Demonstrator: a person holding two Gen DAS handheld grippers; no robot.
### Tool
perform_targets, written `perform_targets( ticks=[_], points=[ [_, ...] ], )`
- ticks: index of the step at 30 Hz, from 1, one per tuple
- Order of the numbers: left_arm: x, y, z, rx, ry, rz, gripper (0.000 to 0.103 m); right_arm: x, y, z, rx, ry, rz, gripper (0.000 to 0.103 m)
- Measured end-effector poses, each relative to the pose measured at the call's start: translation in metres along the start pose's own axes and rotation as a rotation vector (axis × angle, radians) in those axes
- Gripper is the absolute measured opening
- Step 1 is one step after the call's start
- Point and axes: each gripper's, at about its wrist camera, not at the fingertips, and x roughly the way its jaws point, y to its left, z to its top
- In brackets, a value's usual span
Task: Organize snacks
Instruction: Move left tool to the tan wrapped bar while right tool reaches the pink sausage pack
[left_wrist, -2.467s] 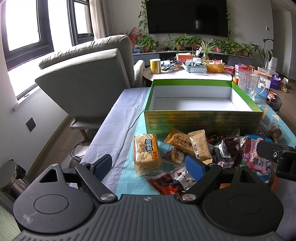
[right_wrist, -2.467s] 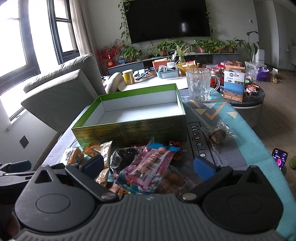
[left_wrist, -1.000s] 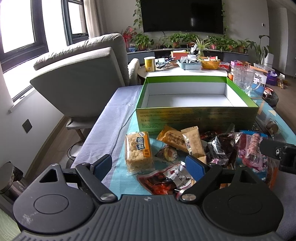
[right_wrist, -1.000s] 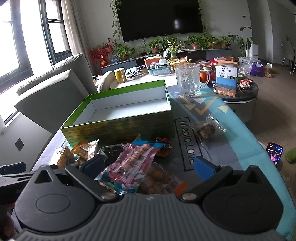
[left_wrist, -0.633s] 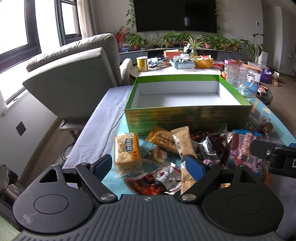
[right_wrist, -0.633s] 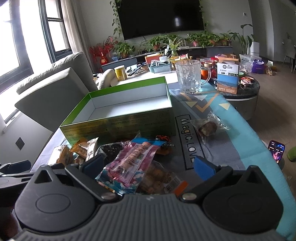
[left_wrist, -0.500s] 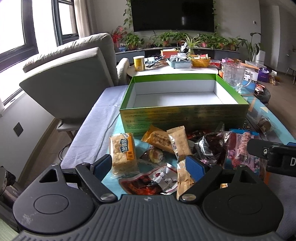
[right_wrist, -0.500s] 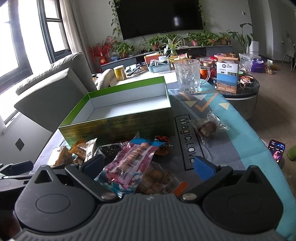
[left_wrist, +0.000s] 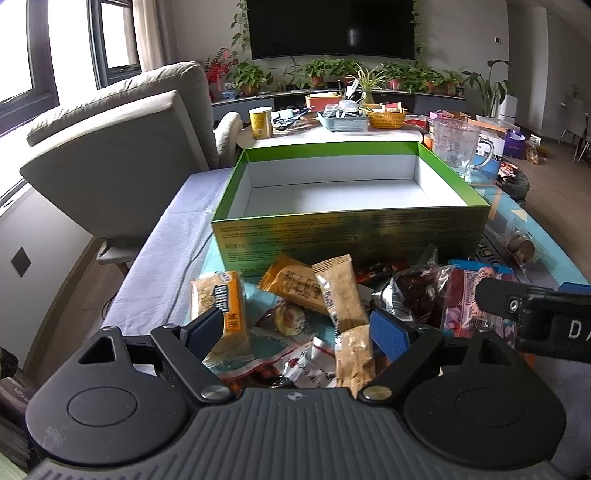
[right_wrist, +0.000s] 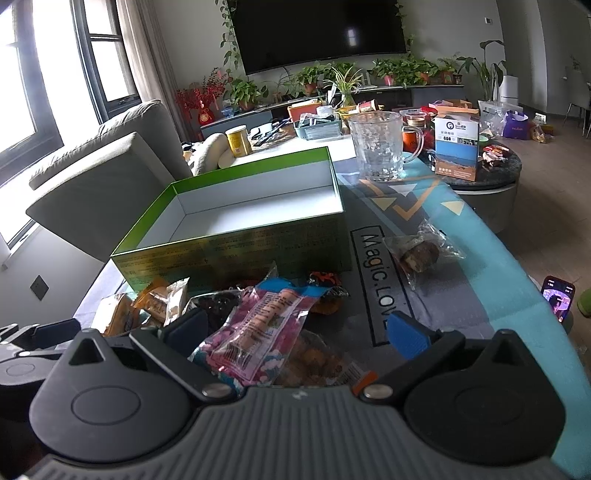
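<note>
Left view, lower left: left gripper (left_wrist: 297, 328) wide open, holding nothing, hovering over the near edge of the snack pile. Between its pads, left to right: rice cake (left_wrist: 218, 302) in clear wrap, small round pastry (left_wrist: 290, 318), red packet (left_wrist: 280, 369) partly under the housing, tan sachet (left_wrist: 343, 295) leaning on an orange pack (left_wrist: 291, 282). Dark glossy bag (left_wrist: 413, 291) right of centre. Green box (left_wrist: 351, 232) at centre frame, open and bare inside, touching the pile's far side.

Right view, lower centre: right gripper (right_wrist: 295, 328) also spread wide, gripping nothing, above the pink bag (right_wrist: 258, 332), which overlaps a clear bag of nuts (right_wrist: 317, 360). Lone wrapped pastry (right_wrist: 421, 253) at centre right, well apart from the heap. Glass mug (right_wrist: 376, 147) upper right, just beyond the box.

Likely risks: closing on overlapped wrappers and lifting two at once or dragging neighbours; slick film slipping from the pads; crushing the rice cake; both grippers crowding each other over the same heap; clipping the box wall on the way in
</note>
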Motion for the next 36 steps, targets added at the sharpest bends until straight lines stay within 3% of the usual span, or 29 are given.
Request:
perform_targets(
  ticks=[14, 26, 33, 36],
  points=[
    [0.024, 0.004, 0.002, -0.028, 0.038, -0.035, 0.085, 0.011, -0.009, 0.010, 0.005, 0.005, 0.070, 0.037],
    [0.040, -0.002, 0.004, -0.011, 0.064, -0.054, 0.080, 0.029, -0.010, 0.007, 0.028, 0.118, 0.141, 0.036],
    [0.046, -0.001, 0.004, -0.012, 0.065, -0.067, 0.080, 0.023, -0.008, 0.009, 0.003, 0.064, 0.165, 0.034],
    [0.049, 0.001, 0.002, -0.018, 0.071, -0.094, 0.068, 0.019, -0.007, 0.011, -0.012, 0.043, 0.181, 0.027]
  ],
)
